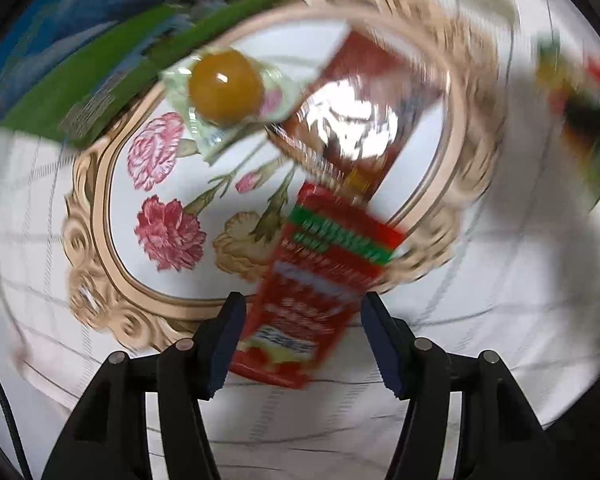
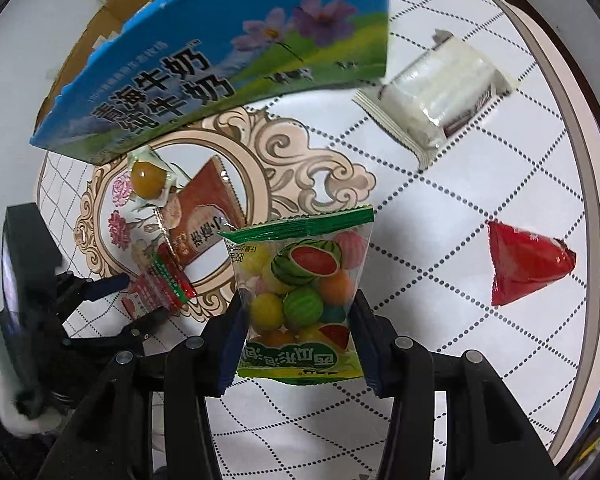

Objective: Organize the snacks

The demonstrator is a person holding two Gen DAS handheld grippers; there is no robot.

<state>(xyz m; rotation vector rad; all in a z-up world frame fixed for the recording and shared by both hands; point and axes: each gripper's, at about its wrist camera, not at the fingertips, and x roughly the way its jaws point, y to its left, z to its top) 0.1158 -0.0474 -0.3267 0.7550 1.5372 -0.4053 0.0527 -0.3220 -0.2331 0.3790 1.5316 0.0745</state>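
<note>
Our red sachet (image 1: pixel 320 280) lies between the left gripper (image 1: pixel 304 344)'s parted jaws, seemingly released among the gathered snacks; our right gripper (image 2: pixel 298 316) is clamped on the watermelon-gum bag (image 2: pixel 304 280), which likely goes ahead-left beside them next. Motion blur hides whether any pad touches the sachet.

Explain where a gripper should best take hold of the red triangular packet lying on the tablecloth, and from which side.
The red triangular packet lies apart from the other snacks, puffed and pyramid-like. Probably best to come down from above and close across its narrower pointed end, on the right in the right wrist view; the wide end by the crimped edge looks too broad for the jaws.
</note>
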